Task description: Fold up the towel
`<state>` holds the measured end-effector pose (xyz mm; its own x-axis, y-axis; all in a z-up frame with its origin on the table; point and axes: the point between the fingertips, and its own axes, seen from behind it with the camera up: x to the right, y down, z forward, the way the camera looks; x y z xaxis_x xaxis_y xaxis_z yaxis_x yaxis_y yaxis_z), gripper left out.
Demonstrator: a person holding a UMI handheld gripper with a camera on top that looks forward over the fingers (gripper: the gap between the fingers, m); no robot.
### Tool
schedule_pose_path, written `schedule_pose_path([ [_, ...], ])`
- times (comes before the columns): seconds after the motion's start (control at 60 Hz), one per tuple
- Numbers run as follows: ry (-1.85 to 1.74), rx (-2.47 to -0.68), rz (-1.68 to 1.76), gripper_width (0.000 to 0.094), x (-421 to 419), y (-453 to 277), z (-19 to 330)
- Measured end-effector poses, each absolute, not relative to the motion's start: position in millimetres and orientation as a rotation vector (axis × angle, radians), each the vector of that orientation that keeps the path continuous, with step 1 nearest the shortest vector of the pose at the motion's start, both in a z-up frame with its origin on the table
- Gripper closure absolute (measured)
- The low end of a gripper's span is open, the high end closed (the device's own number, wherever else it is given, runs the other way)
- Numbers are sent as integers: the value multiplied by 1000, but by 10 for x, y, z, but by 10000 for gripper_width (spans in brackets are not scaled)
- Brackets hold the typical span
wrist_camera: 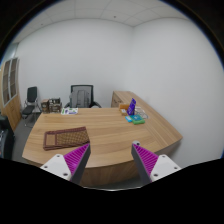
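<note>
My gripper [110,158] is open and empty, its two purple-padded fingers [68,158] spread wide above the near edge of a long wooden table [100,135]. A patterned, folded cloth that may be the towel [66,138] lies on the table just beyond the left finger. Nothing stands between the fingers.
Blue and purple items [133,112] stand at the table's far right, with a small dark object [70,112] at the far end. Office chairs [80,97] stand behind the table, another chair [32,101] by the left wall. White walls surround the room.
</note>
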<state>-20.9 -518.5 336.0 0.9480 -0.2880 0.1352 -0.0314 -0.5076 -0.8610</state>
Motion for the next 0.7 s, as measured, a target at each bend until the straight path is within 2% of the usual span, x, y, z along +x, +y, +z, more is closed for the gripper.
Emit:
schedule_pose_path([
  [0.117,238,-2129,-300,78,-328,-5270,3116],
  [0.417,173,-2284,-205,80,-1151,-5350,1966],
  [0.55,81,-2334,-115,81,-1835,-5084,1499],
  [0.7,-4,-2307,31,79,-2752,-4439,1219],
])
